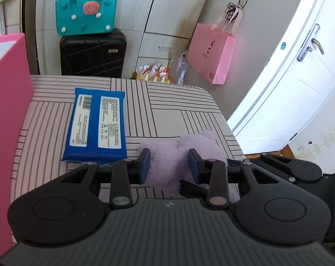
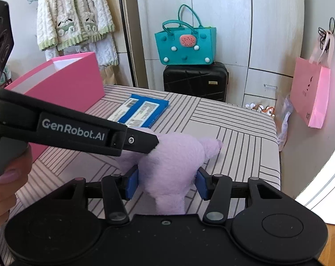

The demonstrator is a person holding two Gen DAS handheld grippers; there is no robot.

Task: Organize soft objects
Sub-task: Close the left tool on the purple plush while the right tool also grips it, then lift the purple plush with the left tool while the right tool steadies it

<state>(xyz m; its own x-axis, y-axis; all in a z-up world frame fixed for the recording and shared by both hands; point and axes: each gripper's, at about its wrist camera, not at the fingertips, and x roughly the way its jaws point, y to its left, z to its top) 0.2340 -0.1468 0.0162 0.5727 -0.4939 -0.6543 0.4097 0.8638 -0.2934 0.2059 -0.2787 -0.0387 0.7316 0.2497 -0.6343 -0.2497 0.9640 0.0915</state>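
A lilac plush toy [image 1: 203, 146] lies near the right front corner of the striped surface [image 1: 178, 102]. My left gripper [image 1: 169, 166] is shut on one part of it, its blue pads pressed into the fur. In the right wrist view the plush toy [image 2: 174, 155] fills the gap of my right gripper [image 2: 167, 182], which is shut on its body. My left gripper [image 2: 149, 143] comes in from the left and bites the toy's upper side. A blue flat pack [image 1: 96, 124] lies label up behind the toy. A pink open box [image 2: 67, 84] stands at the left.
A teal felt bag [image 2: 185, 46] sits on a black suitcase [image 2: 196, 79] behind the striped surface [image 2: 234, 133]. A pink paper bag [image 2: 311, 97] hangs on the right wall by a white door [image 1: 300, 71]. A fluffy cardigan [image 2: 74, 17] hangs at back left. A hand [image 2: 5, 188] holds the left gripper.
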